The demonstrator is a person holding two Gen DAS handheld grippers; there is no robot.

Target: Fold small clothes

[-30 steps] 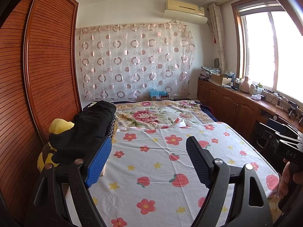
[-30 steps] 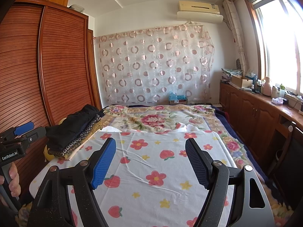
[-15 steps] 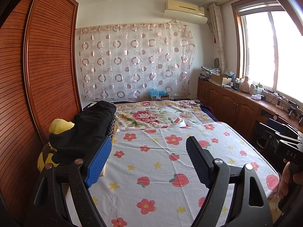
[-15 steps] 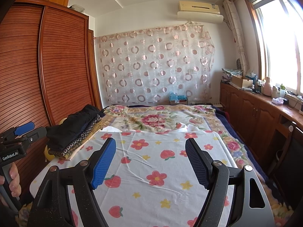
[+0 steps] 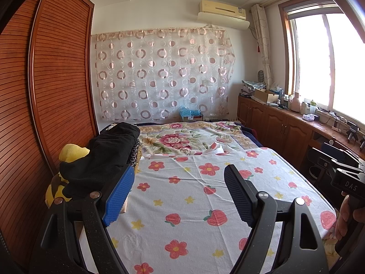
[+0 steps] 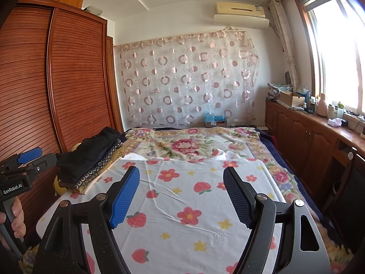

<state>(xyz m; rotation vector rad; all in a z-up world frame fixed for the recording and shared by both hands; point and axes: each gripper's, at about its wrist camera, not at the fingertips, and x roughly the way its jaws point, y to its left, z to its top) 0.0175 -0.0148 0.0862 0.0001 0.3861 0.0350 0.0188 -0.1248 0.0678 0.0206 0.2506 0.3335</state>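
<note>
Nothing has shifted since the earlier frames: the left gripper [image 5: 180,194] and right gripper [image 6: 181,194] hover over the flowered sheet [image 6: 182,196], jaws wide and empty. The folded clothes stack [image 6: 91,159] rests at the sheet's far-left corner.

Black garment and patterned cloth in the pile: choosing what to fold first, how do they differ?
The black garment is plain, bulky and on top; the patterned cloth has pale rings, lies flatter and shows only its edge beneath. Both sit stacked at the bed's left edge, untouched by either gripper.
</note>
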